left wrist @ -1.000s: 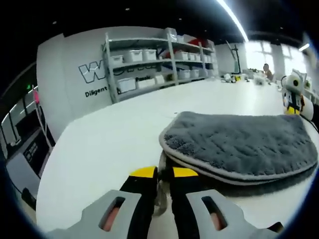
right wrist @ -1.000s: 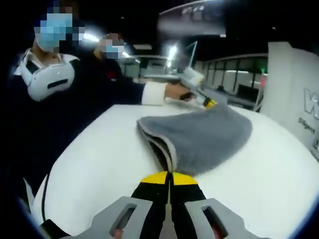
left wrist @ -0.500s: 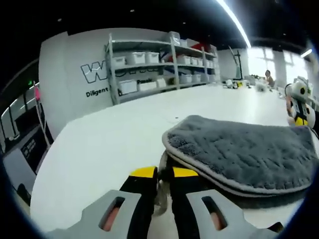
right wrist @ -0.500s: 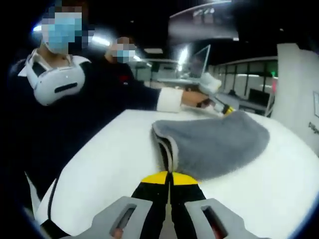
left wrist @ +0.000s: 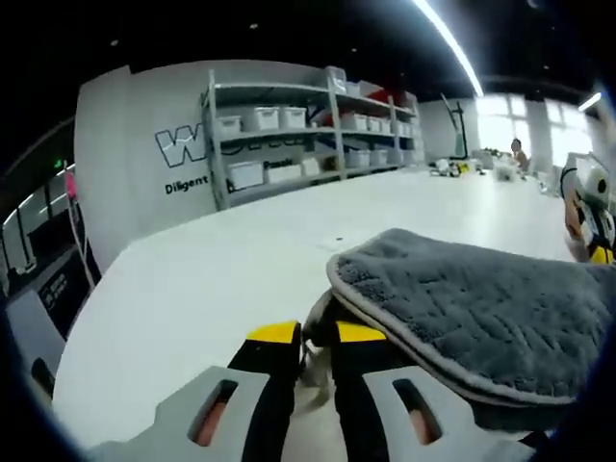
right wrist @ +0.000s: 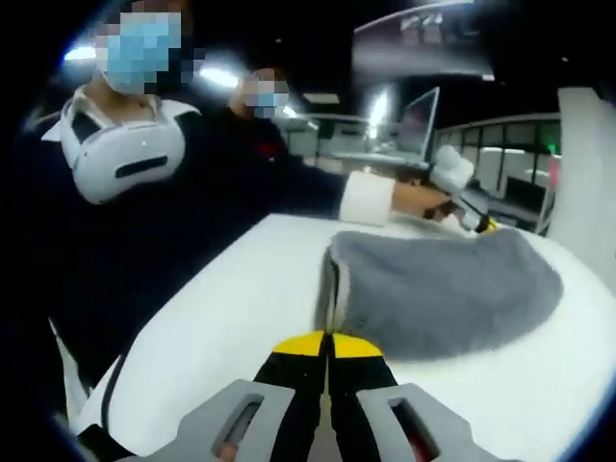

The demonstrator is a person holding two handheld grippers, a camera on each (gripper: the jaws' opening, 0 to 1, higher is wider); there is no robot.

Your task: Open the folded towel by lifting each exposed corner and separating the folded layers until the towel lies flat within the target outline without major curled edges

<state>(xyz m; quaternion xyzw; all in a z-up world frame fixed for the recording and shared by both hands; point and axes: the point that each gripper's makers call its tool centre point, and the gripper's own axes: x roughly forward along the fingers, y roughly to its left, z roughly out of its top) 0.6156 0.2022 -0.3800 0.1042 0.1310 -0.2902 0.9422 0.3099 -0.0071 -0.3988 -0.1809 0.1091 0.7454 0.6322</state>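
Observation:
A grey fluffy towel with a pale hem lies folded in layers on the white table. My left gripper is shut on its near corner, with the hem pinched between the yellow tips. At the towel's far end stands my right gripper. In the right gripper view the same towel stretches away, and my right gripper is shut on its near edge, where the layers part slightly. The left gripper is at the far corner, held by a hand with a white cuff.
Metal shelving with white bins stands against a lettered wall beyond the table's far side. Small objects sit far off on the table. A person in dark clothes stands close to the table edge, with another person behind.
Both grippers have kept their hold. The towel's near corner in the left gripper view has risen a little. In the right gripper view the towel and the far gripper have shifted right.

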